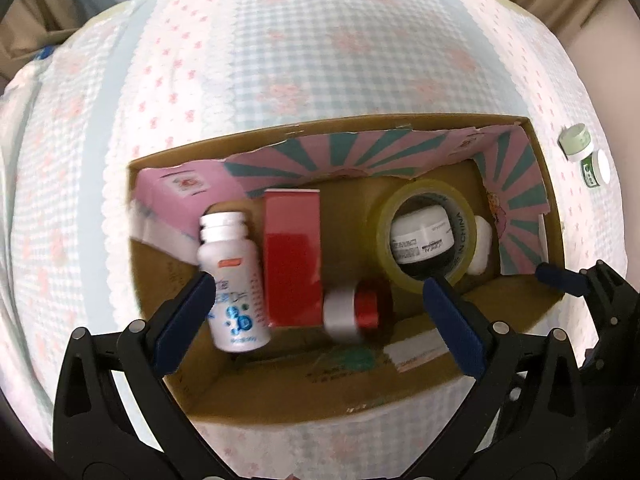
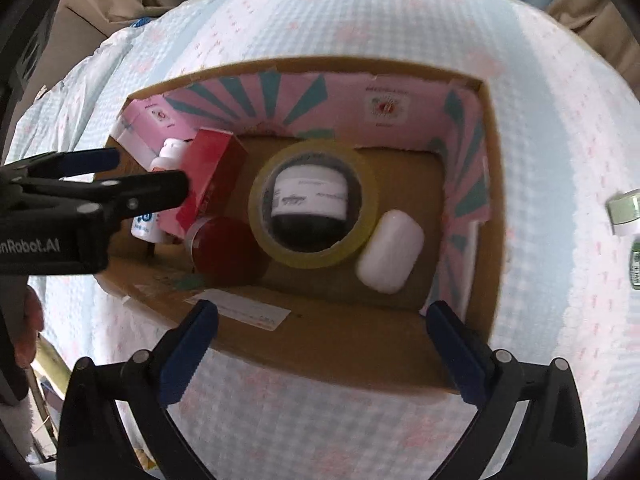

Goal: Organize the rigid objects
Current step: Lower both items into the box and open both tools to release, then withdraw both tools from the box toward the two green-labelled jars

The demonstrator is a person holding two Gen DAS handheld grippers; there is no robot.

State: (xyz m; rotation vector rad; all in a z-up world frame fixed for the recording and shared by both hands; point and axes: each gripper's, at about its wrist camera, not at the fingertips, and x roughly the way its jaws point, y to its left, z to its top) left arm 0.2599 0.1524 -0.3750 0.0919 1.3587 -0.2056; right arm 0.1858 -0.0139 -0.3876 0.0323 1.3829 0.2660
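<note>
Handheld two-finger grippers, black frames with blue pads

Left gripper [image 1: 316, 300]: matte black plastic linkage arms, triangular cut-outs in the outer arms, round silver pivot pins at the joints; each of its fingers [image 1: 182, 320] carries a dark blue pad on the inner face. Right gripper [image 2: 322, 334]: same build, black arms, silver pins, blue-padded fingers [image 2: 188, 350]. In the right wrist view the left gripper's body appears side-on, black with small silver screws and white lettering reading "nRobot.AI", partly cut off at the frame edge. A bare fingertip shows at that view's left edge; no sleeve is discernible.
</note>
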